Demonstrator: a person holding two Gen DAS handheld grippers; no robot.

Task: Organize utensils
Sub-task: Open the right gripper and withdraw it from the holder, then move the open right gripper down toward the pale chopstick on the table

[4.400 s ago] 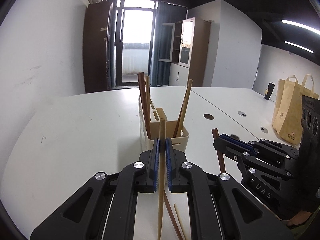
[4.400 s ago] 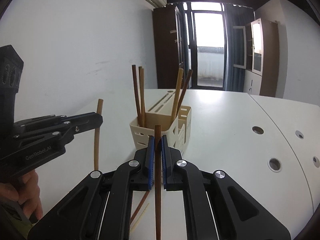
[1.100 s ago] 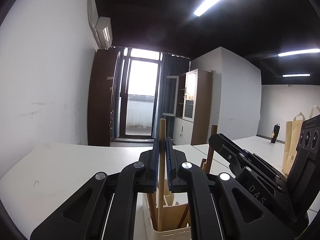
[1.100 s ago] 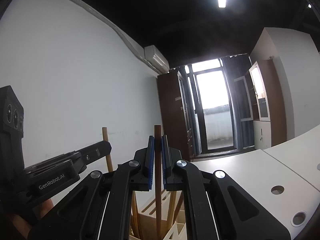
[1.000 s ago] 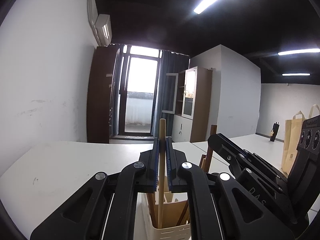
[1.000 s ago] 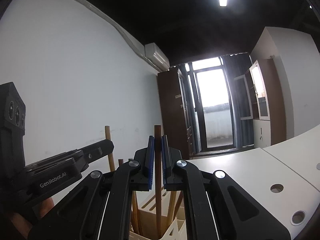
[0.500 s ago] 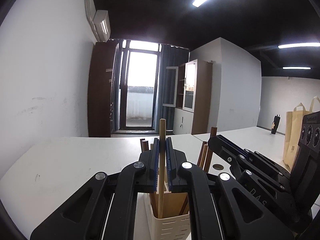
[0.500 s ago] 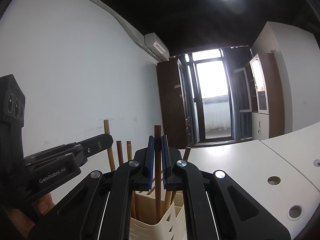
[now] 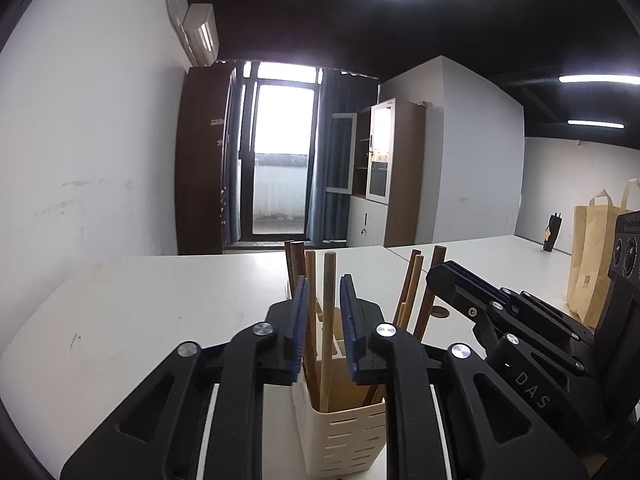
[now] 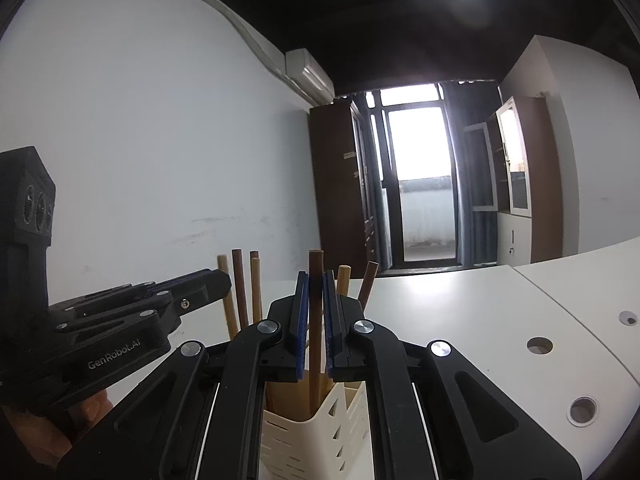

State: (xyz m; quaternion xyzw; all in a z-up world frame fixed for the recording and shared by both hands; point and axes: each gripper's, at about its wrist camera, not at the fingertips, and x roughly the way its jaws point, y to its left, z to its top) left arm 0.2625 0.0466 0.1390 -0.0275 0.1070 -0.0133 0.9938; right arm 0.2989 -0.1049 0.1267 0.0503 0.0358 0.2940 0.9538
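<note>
Above the cream utensil holder (image 9: 340,432) on the white table (image 9: 160,312): left gripper (image 9: 324,320) jaws just opened, pads clear on both sides of a light chopstick (image 9: 328,320) standing upright in the holder among others. To the right: right gripper (image 10: 315,320) clamped on a dark chopstick (image 10: 315,320), upright, lower end inside the holder (image 10: 304,440). Far right: paper bag (image 9: 592,264) well apart.

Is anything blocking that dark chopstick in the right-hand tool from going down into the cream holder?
Nothing visible does. The dark chopstick, clamped in the right gripper, already reaches down into the cream holder, beside other chopsticks standing there.
</note>
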